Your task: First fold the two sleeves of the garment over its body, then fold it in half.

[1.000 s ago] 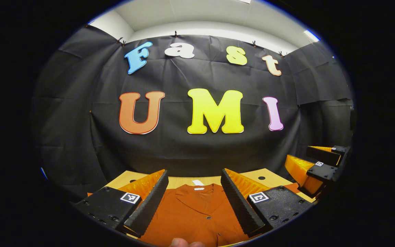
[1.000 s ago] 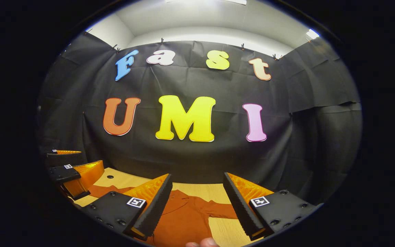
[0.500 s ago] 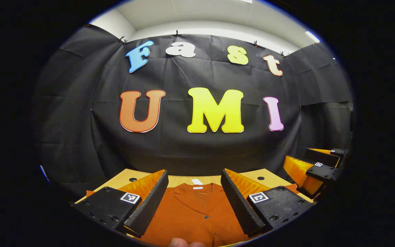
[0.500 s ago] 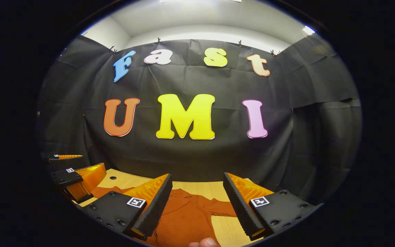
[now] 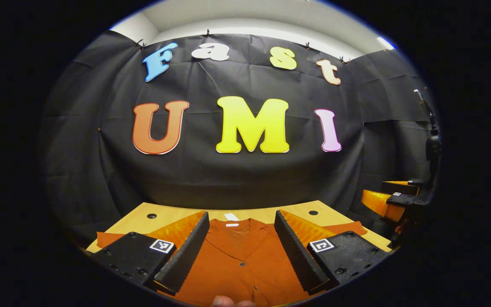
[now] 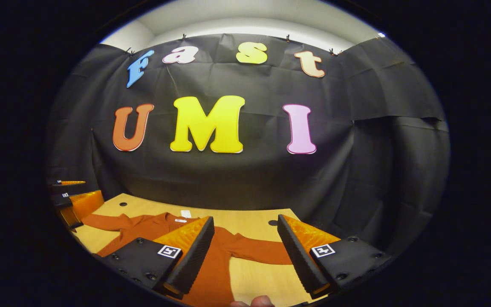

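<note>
A rust-orange buttoned shirt (image 5: 237, 256) lies flat on the wooden table (image 5: 164, 213), collar and white label toward the far wall. My left gripper (image 5: 241, 214) hovers open above its chest, the collar between the fingers. In the right gripper view the shirt (image 6: 151, 226) is spread out, with one sleeve (image 6: 262, 253) stretching right and the other sleeve (image 6: 105, 221) reaching left. My right gripper (image 6: 244, 219) is open over the right sleeve and shoulder, holding nothing. The right gripper (image 5: 392, 200) also appears at the far right of the left gripper view. The left gripper (image 6: 68, 198) appears at the far left of the right gripper view.
The table (image 6: 237, 217) ends at the black cloth wall, with small round holes (image 5: 313, 212) near its back corners. A dark stand (image 5: 431, 128) rises at the right edge. A person's fingertip (image 6: 254, 302) shows at the bottom.
Both views have tipped downward, so more of the table and shirt shows. The right gripper has shifted right, over the right sleeve. Both stay open.
</note>
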